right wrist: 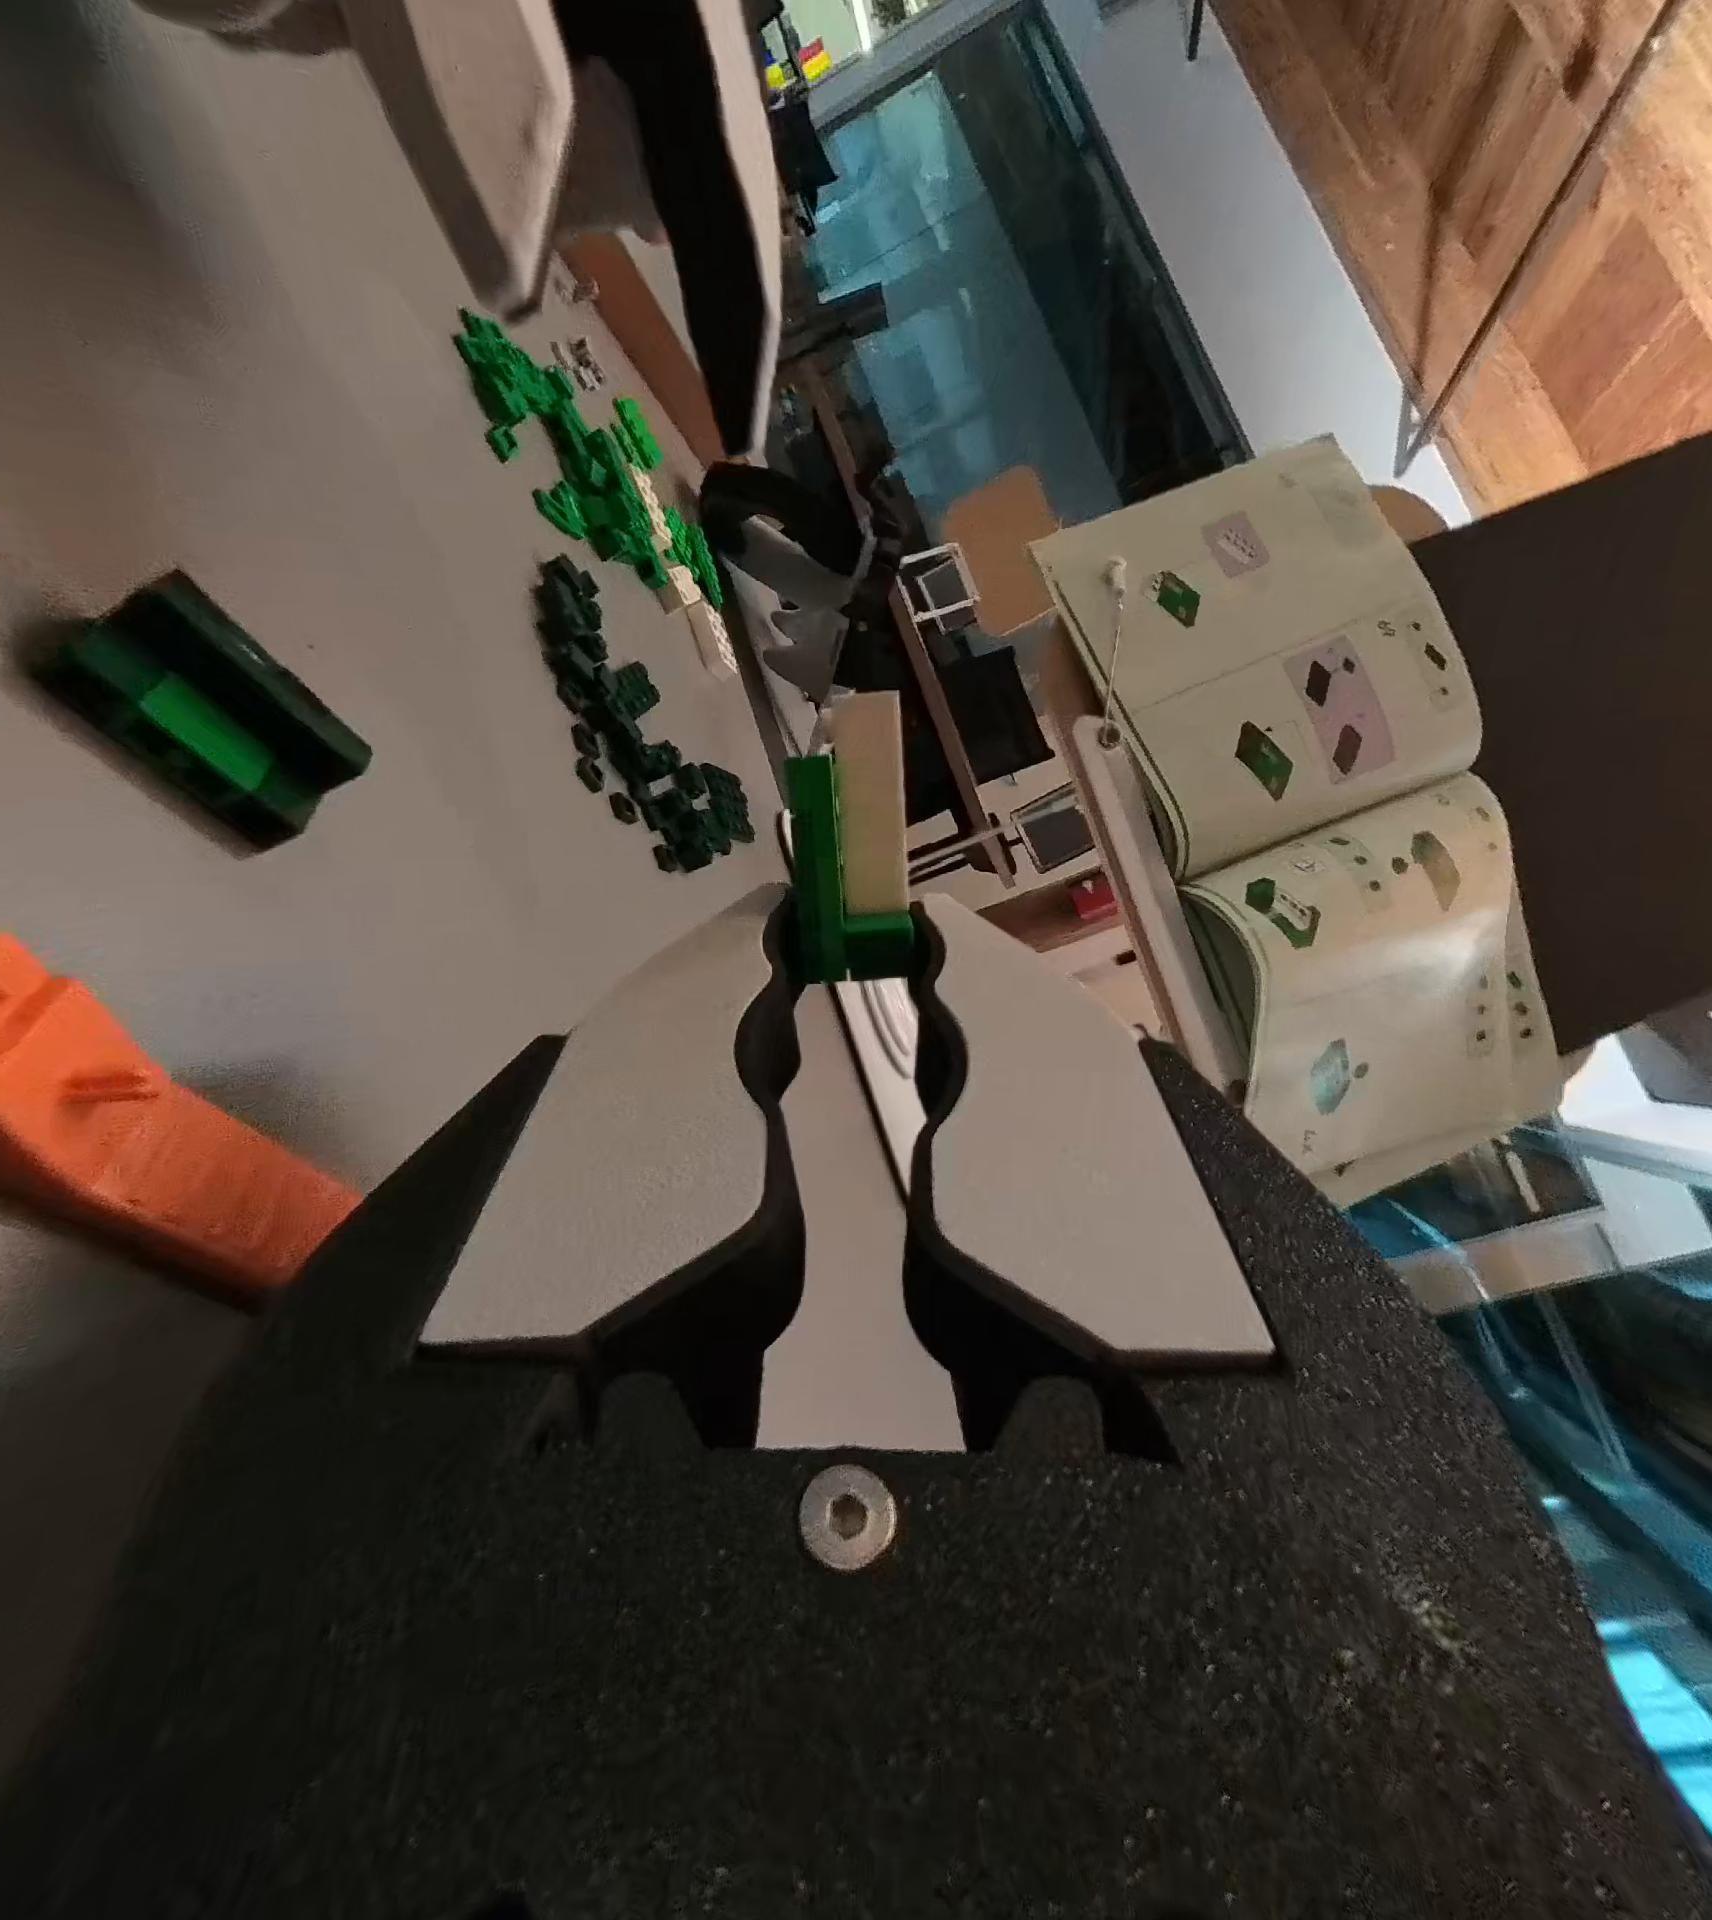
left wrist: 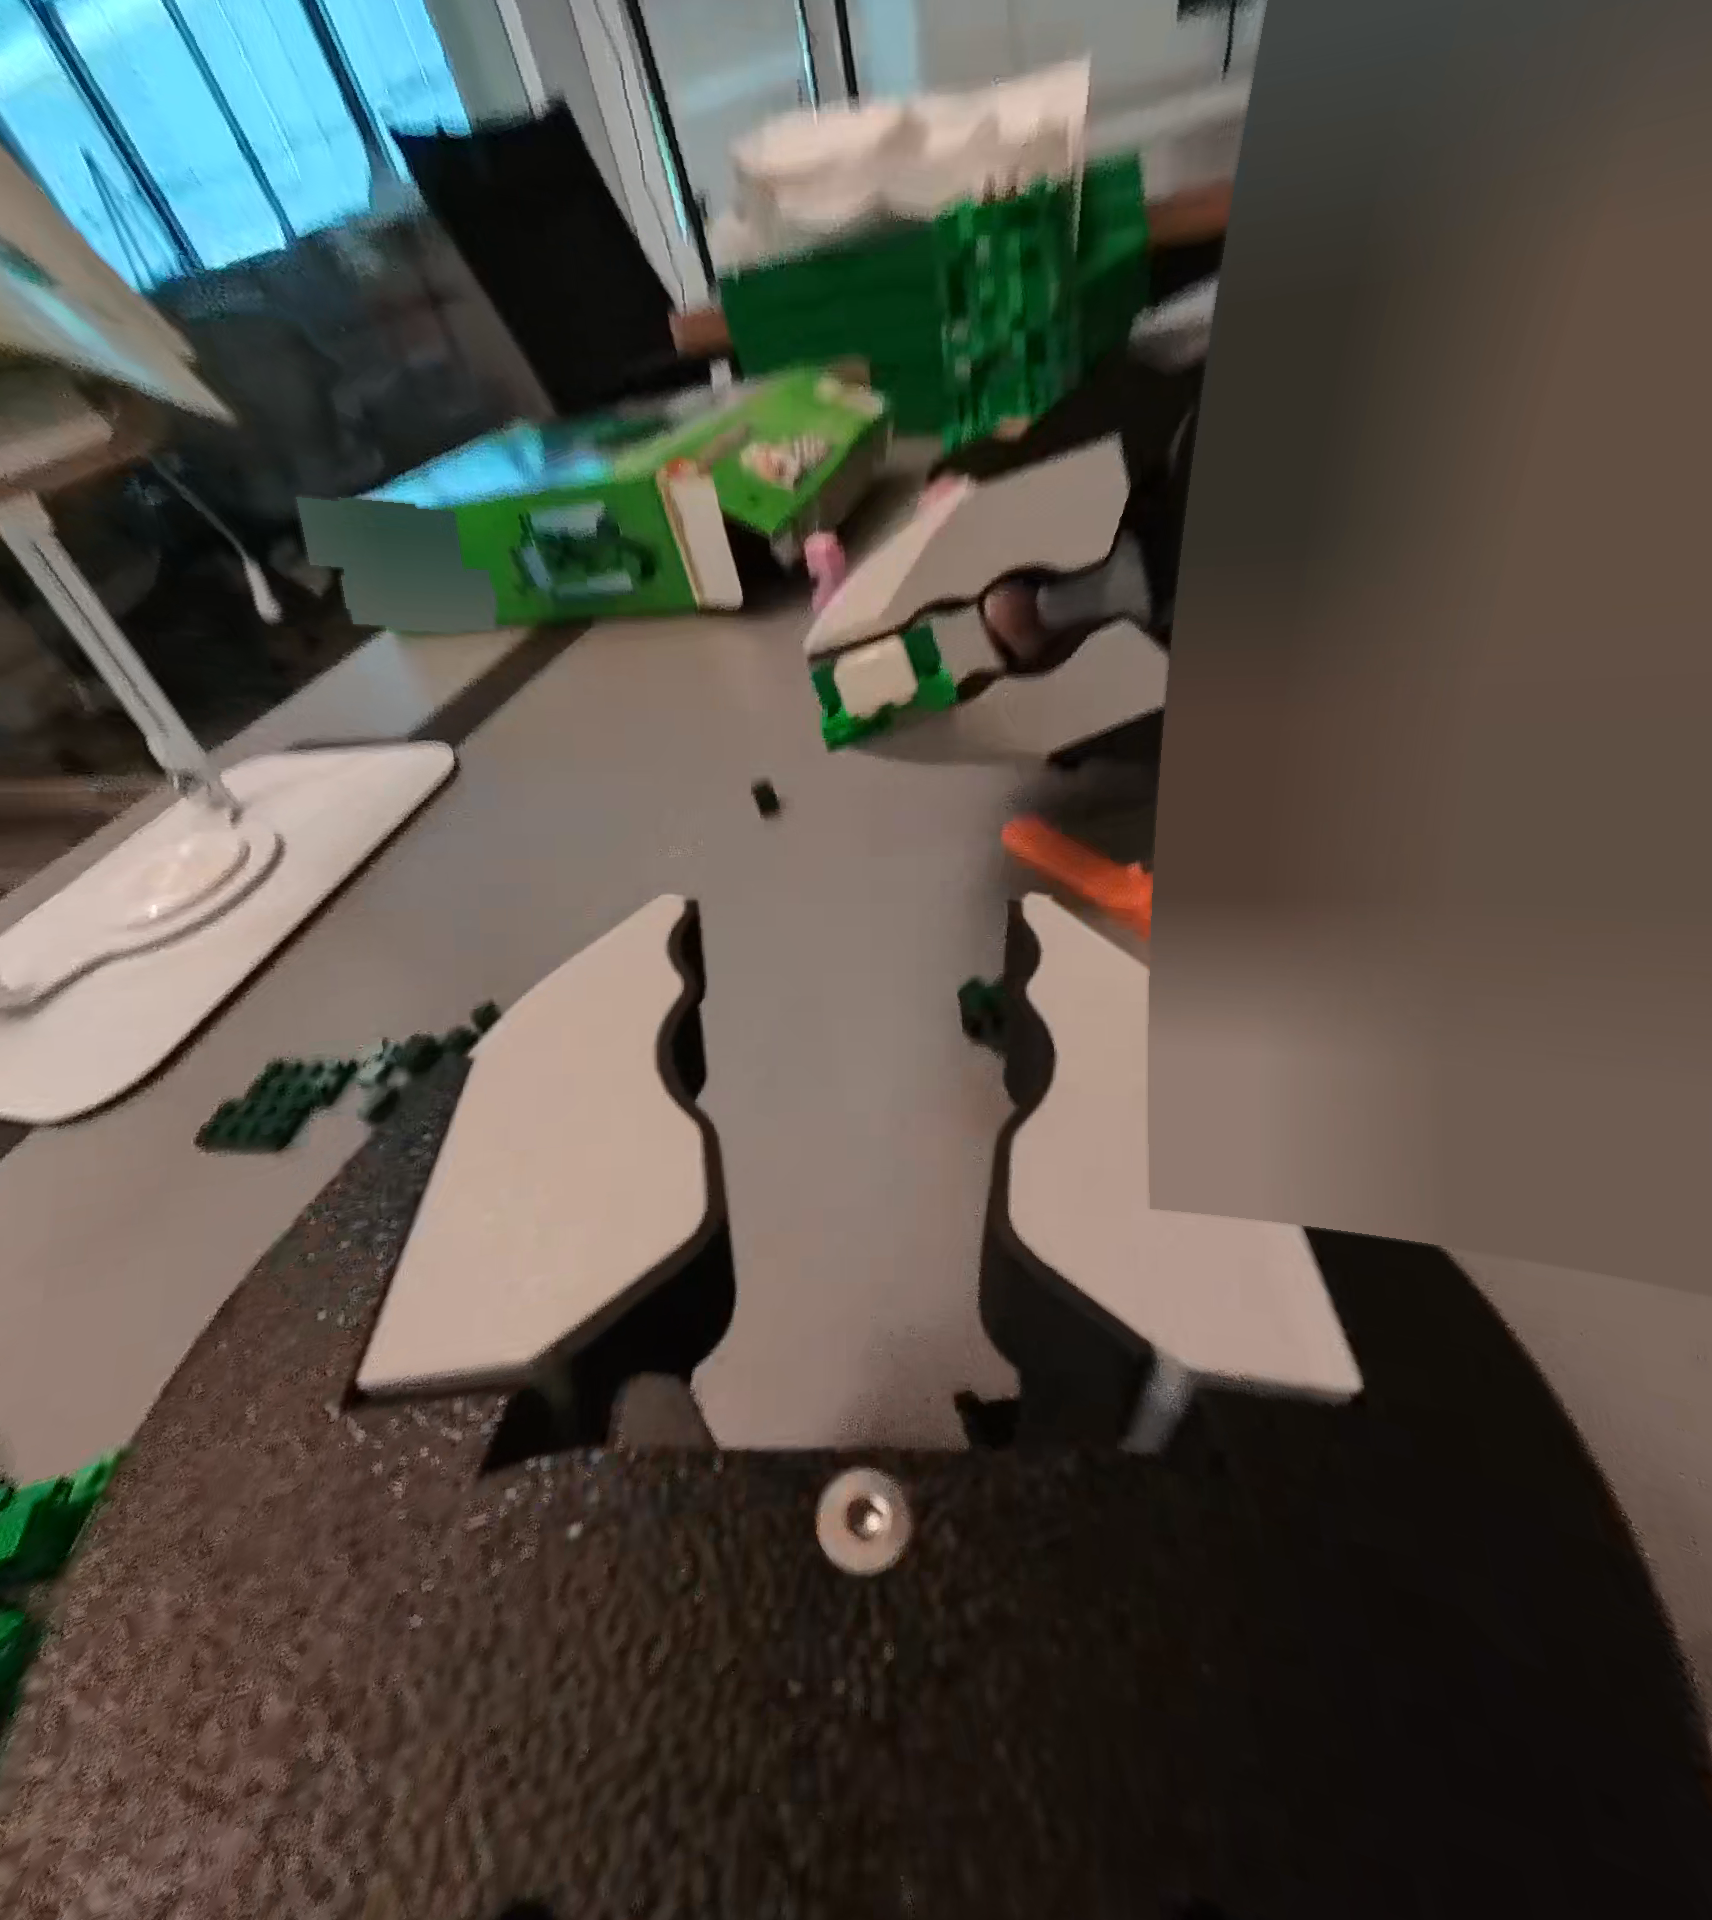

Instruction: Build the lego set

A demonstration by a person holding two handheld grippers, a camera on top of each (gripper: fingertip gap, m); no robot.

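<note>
On the grey table (left wrist: 623, 727) lie loose green bricks (right wrist: 603, 488), an orange separator (right wrist: 83, 1101) and a green box (left wrist: 603, 520), windows behind. The right gripper (right wrist: 852, 940) pinches a green-and-white assembly (right wrist: 847, 842); the left gripper (left wrist: 852, 997) gapes wide, empty.

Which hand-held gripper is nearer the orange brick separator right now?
Right. The right hand-held gripper hangs close beside the orange brick separator, gripping a green-and-white piece. The left hand-held gripper sits farther back, open.

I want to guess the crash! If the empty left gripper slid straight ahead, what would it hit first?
Probably the tiny dark piece on the table, straight ahead of the open left gripper. Depth is unclear; it might pass above it.
</note>
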